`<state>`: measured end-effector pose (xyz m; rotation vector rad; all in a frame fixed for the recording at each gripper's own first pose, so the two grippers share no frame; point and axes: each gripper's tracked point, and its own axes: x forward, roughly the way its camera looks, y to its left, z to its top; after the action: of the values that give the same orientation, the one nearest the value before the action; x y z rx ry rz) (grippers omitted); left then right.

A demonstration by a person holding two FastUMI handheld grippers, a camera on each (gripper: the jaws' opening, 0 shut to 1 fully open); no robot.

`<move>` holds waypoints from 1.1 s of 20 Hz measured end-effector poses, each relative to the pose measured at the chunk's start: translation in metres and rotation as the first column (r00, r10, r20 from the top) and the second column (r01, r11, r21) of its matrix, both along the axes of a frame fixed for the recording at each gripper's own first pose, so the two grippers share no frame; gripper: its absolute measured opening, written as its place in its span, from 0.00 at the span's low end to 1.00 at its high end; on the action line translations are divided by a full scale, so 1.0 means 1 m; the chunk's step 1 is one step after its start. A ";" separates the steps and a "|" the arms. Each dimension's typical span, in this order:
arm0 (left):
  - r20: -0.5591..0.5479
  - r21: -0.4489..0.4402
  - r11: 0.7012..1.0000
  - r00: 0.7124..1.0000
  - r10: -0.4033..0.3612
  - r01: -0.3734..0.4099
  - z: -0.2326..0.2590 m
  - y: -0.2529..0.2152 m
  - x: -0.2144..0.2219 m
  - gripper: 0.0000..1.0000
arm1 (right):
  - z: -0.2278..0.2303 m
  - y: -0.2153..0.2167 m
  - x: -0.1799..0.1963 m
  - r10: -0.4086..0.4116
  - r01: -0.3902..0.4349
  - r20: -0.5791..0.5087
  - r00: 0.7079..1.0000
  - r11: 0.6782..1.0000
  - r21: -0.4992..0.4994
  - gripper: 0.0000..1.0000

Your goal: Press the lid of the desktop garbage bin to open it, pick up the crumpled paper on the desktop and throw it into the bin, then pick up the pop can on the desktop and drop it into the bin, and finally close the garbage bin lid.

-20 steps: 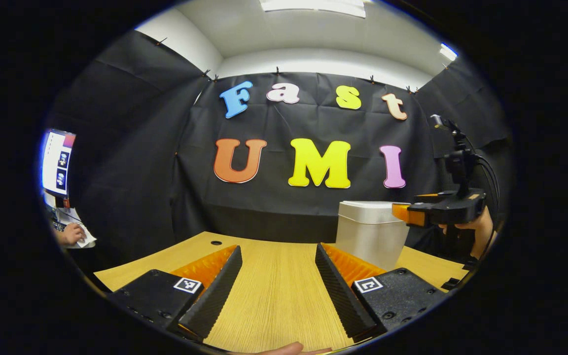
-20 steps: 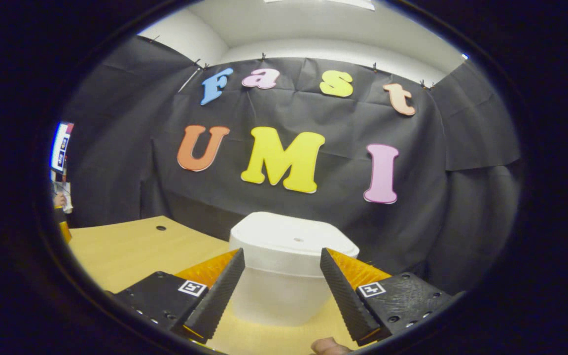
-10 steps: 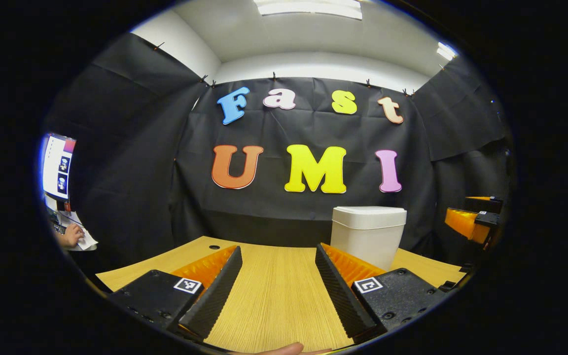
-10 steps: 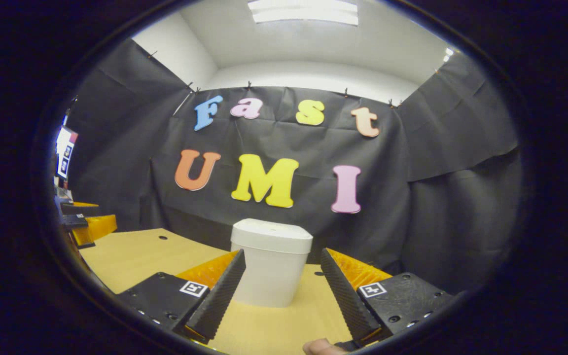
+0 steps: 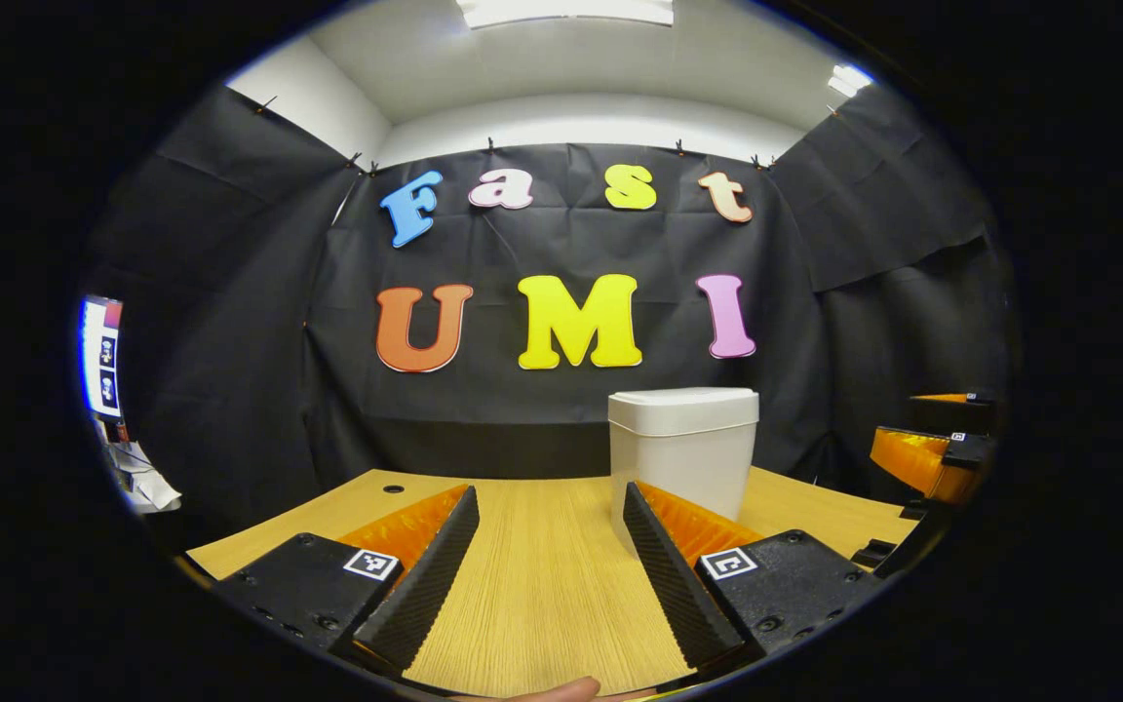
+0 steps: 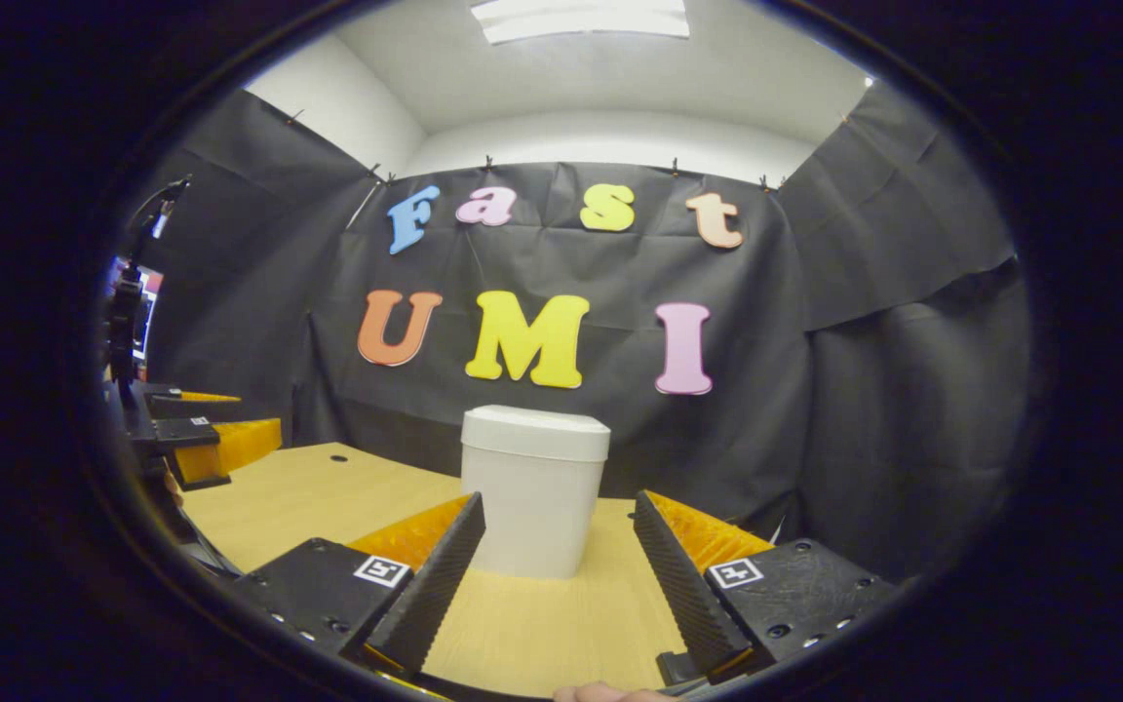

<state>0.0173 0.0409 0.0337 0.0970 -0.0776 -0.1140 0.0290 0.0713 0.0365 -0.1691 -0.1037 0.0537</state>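
Observation:
The white garbage bin (image 5: 683, 453) stands upright on the wooden desk (image 5: 542, 585) with its lid down; the right gripper view has the bin (image 6: 534, 492) straight ahead. My left gripper (image 5: 547, 575) is open, low over the desk, with the bin just beyond its right finger. My right gripper (image 6: 554, 585) is open too, empty, a short way in front of the bin. The right gripper (image 5: 927, 453) also appears at the right edge of the left gripper view, and the left gripper (image 6: 201, 439) at the left edge of the right gripper view.
Black cloth walls close in the desk behind and on both sides. A screen (image 5: 98, 356) glows far left with papers (image 5: 147, 487) below it. The desk (image 6: 328, 487) has a small round hole (image 5: 393, 487) near its back left.
My right gripper has pulled back and down from just above the bin lid to the near side of the desk. The left gripper view has swung slightly, so the bin now sits nearer centre.

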 end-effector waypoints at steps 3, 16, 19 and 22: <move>-0.022 0.000 1.000 1.000 -0.004 0.004 -0.009 -0.004 0.003 0.96 | -0.006 -0.007 0.004 -0.010 0.010 -0.015 1.000 1.000 -0.014 0.95; -0.062 -0.021 1.000 0.998 -0.002 0.001 -0.020 -0.004 0.011 0.96 | -0.014 0.004 0.002 0.037 -0.038 -0.041 0.998 0.999 -0.014 0.95; -0.067 -0.025 1.000 0.998 0.002 -0.004 -0.023 -0.002 0.012 0.96 | -0.018 0.009 0.003 0.055 -0.056 -0.054 0.997 0.998 -0.010 0.95; -0.080 -0.034 0.999 0.997 0.012 -0.015 -0.025 -0.001 0.013 0.96 | -0.019 0.008 0.004 0.062 -0.063 -0.056 0.996 0.998 -0.006 0.95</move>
<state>0.0304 0.0404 0.0085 0.0580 0.0003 -0.1028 0.0326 0.0795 0.0177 -0.1719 -0.0532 0.1212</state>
